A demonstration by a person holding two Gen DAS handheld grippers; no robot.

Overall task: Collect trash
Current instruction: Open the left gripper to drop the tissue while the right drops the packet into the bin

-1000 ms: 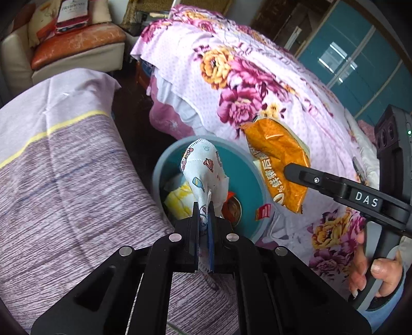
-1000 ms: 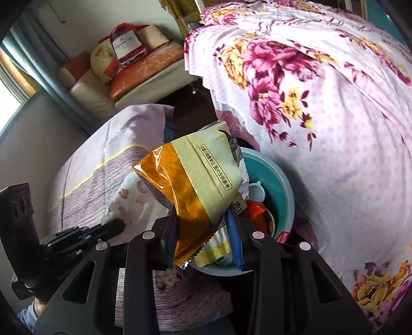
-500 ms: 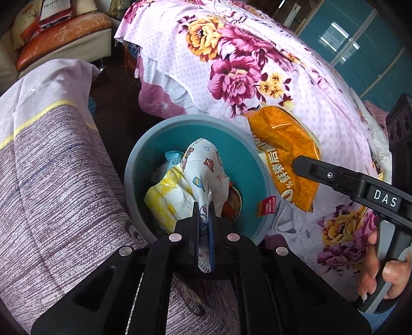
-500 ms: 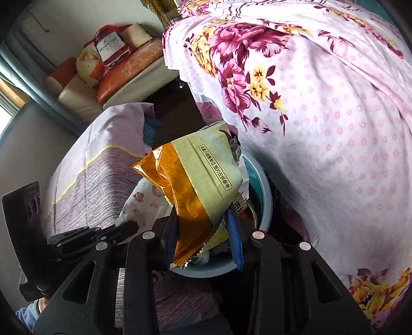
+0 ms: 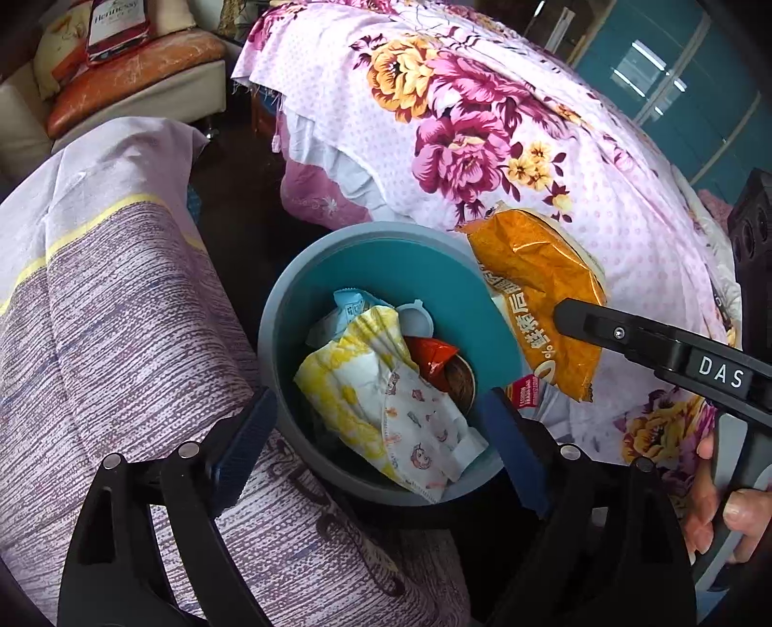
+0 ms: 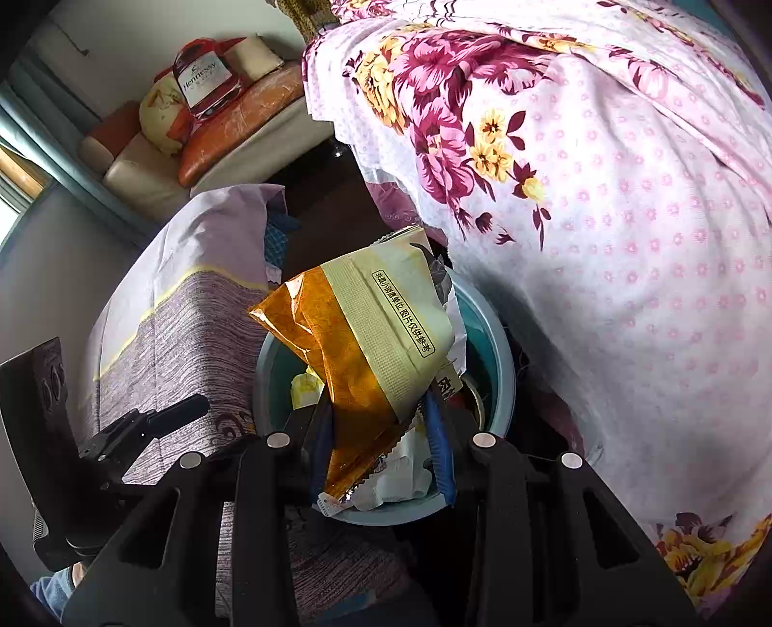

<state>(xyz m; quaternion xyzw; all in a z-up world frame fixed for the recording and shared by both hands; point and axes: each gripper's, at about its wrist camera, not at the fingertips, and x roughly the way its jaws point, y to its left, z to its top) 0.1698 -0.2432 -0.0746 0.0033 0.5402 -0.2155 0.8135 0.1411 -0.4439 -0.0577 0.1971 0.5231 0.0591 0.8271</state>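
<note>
A teal trash bin (image 5: 386,260) stands on the floor between two beds. My left gripper (image 5: 381,434) is open right above its near rim. A white patterned face mask (image 5: 420,424) lies loose in the bin on a yellow-white wrapper (image 5: 347,381), with a red wrapper (image 5: 432,352) beside it. My right gripper (image 6: 381,434) is shut on an orange snack bag (image 6: 366,347) and holds it over the bin (image 6: 502,366). The bag also shows in the left wrist view (image 5: 540,294), at the bin's right rim.
A bed with a pink floral cover (image 5: 482,125) is to the right of the bin. A purple striped bed (image 5: 106,308) is to its left. A sofa with cushions and a red box (image 5: 116,29) stands at the back. Dark floor lies between.
My left gripper has opened and the face mask has dropped into the bin. Both grippers have moved closer over the bin. The right still grips the snack bag.
</note>
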